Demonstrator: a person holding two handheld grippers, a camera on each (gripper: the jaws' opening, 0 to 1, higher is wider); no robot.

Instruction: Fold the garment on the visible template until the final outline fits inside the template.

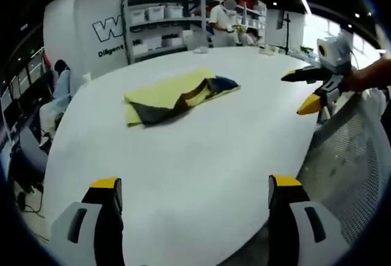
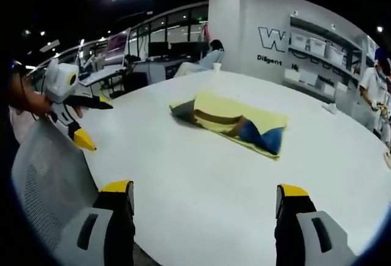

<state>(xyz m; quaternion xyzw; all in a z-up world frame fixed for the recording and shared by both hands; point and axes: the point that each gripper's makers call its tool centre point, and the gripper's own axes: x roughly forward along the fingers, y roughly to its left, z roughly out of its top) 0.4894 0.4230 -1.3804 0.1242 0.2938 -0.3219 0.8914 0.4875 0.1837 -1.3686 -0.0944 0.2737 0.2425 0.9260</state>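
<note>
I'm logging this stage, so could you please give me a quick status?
Left gripper and right gripper open, empty, off the garment. Garment folded on white table. Nothing in the way.

We hold our left grey gripper with yellow-tipped jaws [image 1: 194, 192] level, its jaws spread wide and gripping nothing. Our right grey, yellow-tipped gripper [image 2: 204, 197] is likewise wide apart and empty, and our hand [image 1: 366, 75] grips it from behind.
</note>
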